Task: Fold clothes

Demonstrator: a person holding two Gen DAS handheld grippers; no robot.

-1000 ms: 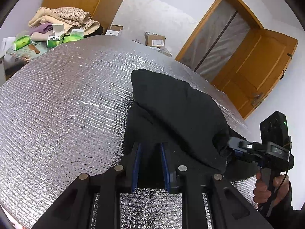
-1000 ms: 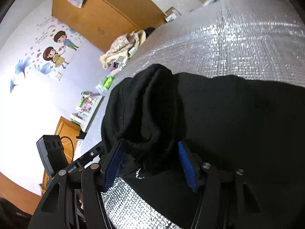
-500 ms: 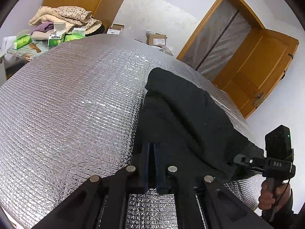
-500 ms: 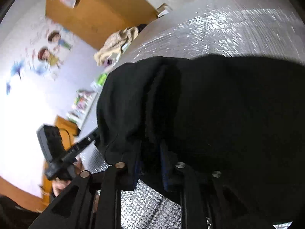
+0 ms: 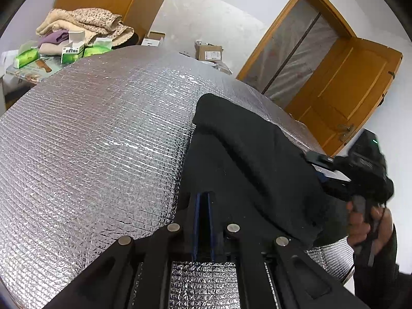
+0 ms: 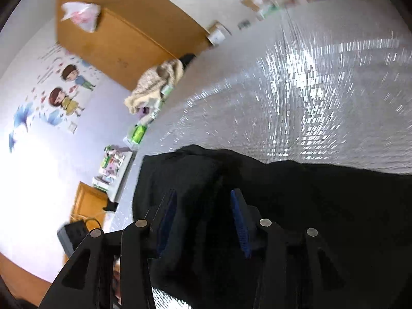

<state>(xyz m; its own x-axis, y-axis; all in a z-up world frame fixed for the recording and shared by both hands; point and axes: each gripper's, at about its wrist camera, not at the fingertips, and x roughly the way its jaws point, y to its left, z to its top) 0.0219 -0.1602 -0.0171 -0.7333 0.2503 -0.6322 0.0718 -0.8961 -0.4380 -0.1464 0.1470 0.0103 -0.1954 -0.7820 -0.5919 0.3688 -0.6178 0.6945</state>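
Note:
A black garment (image 5: 247,154) lies on the silver quilted table cover (image 5: 97,139), with one fold laid over its right half. My left gripper (image 5: 203,200) is shut on the garment's near edge, its blue pads almost touching. In the right wrist view my right gripper (image 6: 203,206) has its jaws opening, wide apart. The black garment (image 6: 309,206) lies under and between the pads, which do not press on it. The left wrist view shows the right gripper (image 5: 322,167) at the garment's right edge, held by a person's hand (image 5: 360,224).
The silver cover (image 6: 309,90) spreads far to the left and back. Beyond its far left edge sit a pile of clothes (image 5: 85,23), green boxes (image 5: 72,51) and cardboard boxes (image 5: 208,51). An orange door (image 5: 342,87) stands open at the right.
The left jaws closed on the garment's near edge. The right jaws shut on a raised fold, then opened and let it go; the fold now lies flatter and the right gripper has drawn back.

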